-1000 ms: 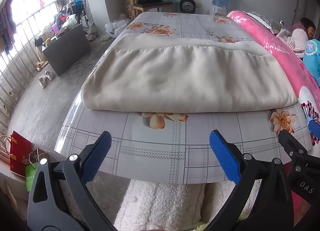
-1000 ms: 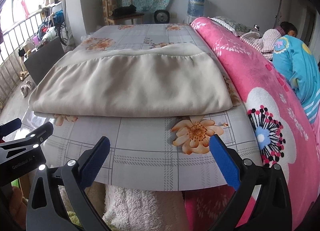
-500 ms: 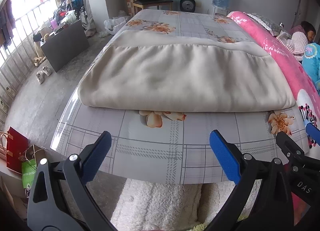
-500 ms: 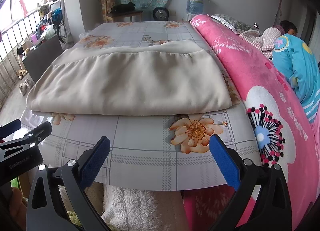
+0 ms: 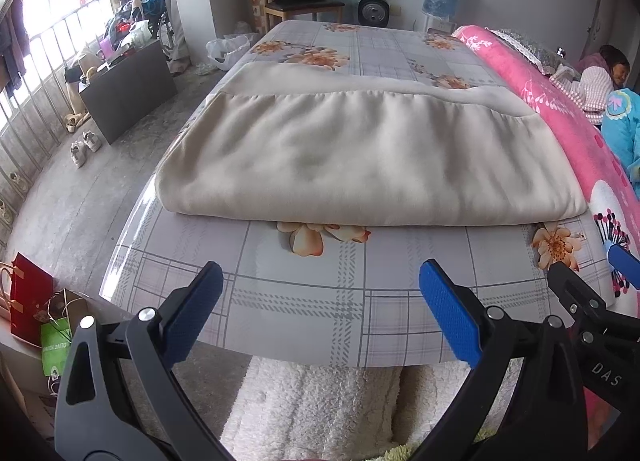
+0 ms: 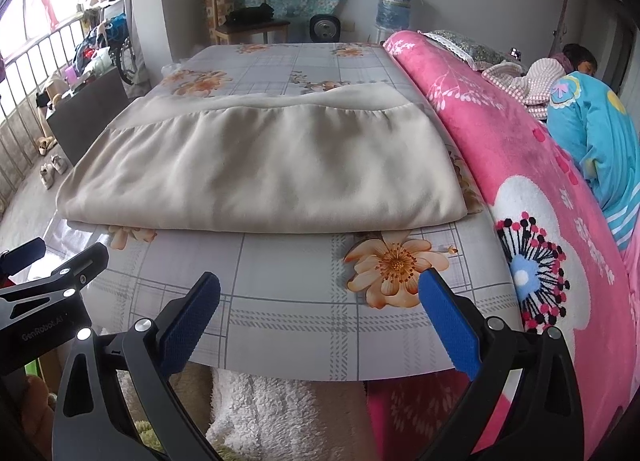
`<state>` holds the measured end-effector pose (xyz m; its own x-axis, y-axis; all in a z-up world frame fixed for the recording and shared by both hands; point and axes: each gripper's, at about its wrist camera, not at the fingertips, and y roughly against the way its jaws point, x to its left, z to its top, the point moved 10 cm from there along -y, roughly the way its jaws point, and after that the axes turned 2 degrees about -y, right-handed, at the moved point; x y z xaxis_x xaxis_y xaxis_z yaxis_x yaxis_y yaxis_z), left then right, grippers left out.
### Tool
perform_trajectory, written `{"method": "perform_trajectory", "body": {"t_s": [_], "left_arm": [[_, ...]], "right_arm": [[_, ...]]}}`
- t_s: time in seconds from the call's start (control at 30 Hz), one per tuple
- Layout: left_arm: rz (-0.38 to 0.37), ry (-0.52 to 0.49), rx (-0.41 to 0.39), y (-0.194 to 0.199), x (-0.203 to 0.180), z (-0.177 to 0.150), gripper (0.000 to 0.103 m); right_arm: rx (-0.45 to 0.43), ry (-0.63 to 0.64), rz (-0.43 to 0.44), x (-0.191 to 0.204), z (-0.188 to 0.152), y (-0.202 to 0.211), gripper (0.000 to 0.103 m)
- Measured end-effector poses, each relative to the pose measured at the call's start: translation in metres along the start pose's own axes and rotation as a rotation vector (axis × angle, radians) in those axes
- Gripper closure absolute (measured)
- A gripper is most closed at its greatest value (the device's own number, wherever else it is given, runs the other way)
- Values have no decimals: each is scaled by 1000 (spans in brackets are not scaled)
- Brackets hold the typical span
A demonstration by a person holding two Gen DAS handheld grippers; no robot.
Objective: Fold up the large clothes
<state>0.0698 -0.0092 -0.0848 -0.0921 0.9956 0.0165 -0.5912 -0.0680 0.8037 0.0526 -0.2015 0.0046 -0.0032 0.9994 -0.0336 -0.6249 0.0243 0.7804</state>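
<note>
A large beige garment (image 5: 368,157) (image 6: 264,173) lies folded flat on a table with a grey checked, flowered cloth (image 5: 304,309) (image 6: 288,301). Its folded near edge runs across the table, a hand's width beyond both grippers. My left gripper (image 5: 320,309) hovers open over the table's front edge, nothing between its blue pads. My right gripper (image 6: 320,309) is open too, at the front right of the table, empty. Each gripper shows at the side of the other's view: the right one (image 5: 592,301) and the left one (image 6: 48,277).
A pink flowered blanket (image 6: 540,197) borders the table's right side, with a person (image 6: 576,101) lying beyond it. White fleece (image 5: 320,409) hangs below the front edge. Left of the table are open floor, a dark cabinet (image 5: 124,89), shoes (image 5: 84,147) and bags (image 5: 36,309).
Both grippers have drifted slightly forward and upward toward the garment; they stay open and empty. The garment has not moved.
</note>
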Motion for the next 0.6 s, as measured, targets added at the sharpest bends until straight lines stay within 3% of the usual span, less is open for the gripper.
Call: {"method": "perform_trajectory", "body": {"t_s": [0.6], "left_arm": [[-2, 9, 16, -4, 1, -2, 8]], "right_arm": [[13, -3, 4, 0, -2, -2, 6]]}}
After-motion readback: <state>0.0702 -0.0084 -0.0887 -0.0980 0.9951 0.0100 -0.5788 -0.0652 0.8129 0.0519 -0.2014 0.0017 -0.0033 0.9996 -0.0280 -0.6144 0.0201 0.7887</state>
